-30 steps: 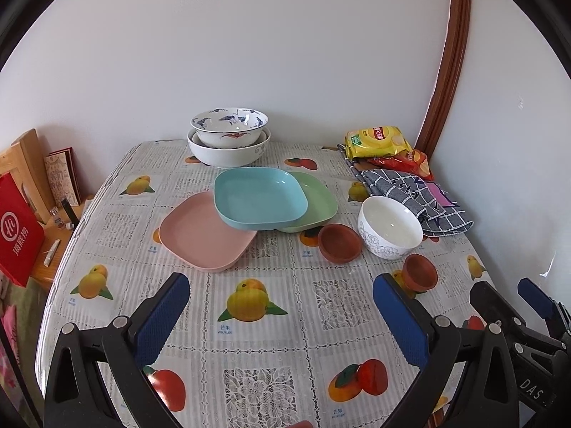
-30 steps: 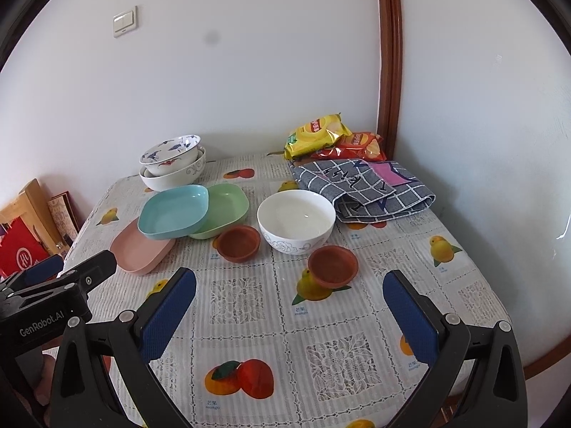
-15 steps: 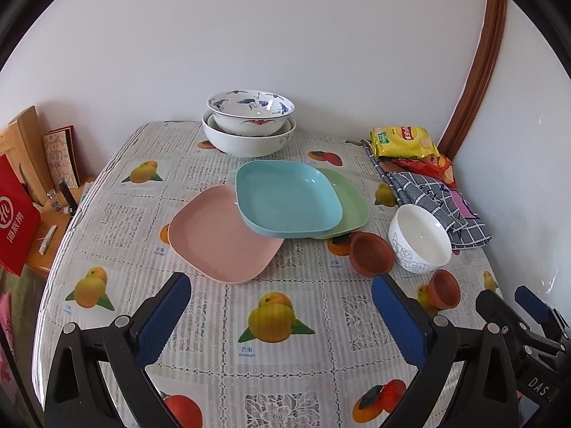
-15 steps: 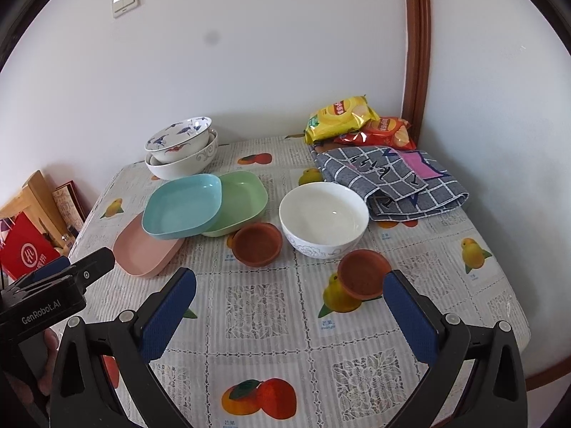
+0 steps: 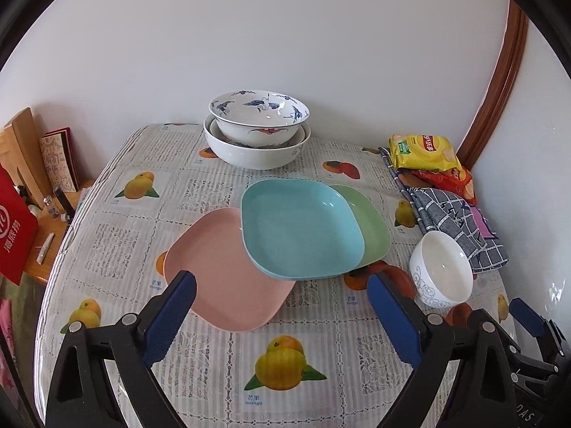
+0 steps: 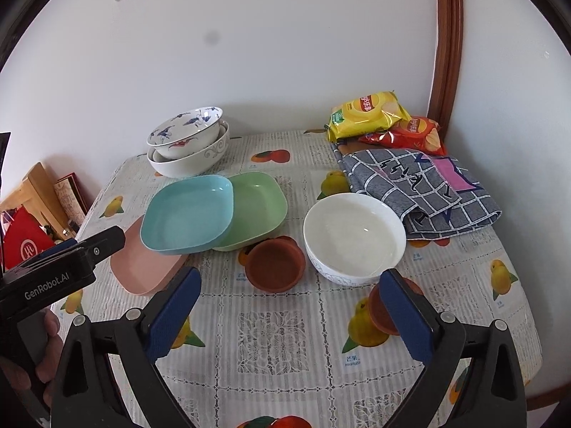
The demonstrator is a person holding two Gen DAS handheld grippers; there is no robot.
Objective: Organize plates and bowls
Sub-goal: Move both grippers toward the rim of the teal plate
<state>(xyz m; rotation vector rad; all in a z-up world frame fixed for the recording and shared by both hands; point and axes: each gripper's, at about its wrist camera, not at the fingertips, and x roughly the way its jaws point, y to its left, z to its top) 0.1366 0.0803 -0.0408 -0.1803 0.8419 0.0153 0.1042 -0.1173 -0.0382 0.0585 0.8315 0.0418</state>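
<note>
A blue plate point(image 5: 299, 228) lies across a pink plate point(image 5: 221, 271) and a green plate point(image 5: 371, 228) at mid-table. At the back, a blue-patterned bowl point(image 5: 257, 117) is nested in a white bowl point(image 5: 249, 157). My left gripper point(image 5: 280, 281) hovers over the pink plate's near edge, its jaws closing slightly with nothing between them. My right gripper point(image 6: 291, 278) hangs in front of a brown saucer point(image 6: 274, 265) and a white bowl point(image 6: 355, 237), also closing slightly and empty. A second brown saucer point(image 6: 380, 312) is half hidden behind its right finger.
Chip bags point(image 6: 367, 116) and a folded checked cloth point(image 6: 421, 189) fill the back right corner by the wall. A side shelf with a red bag point(image 5: 14, 235) and books stands left of the table. The fruit-print tablecloth point(image 6: 271, 335) is bare near the front edge.
Both grippers have moved forward over the table toward the dishes, which now look larger and closer. The dishes have not moved.
</note>
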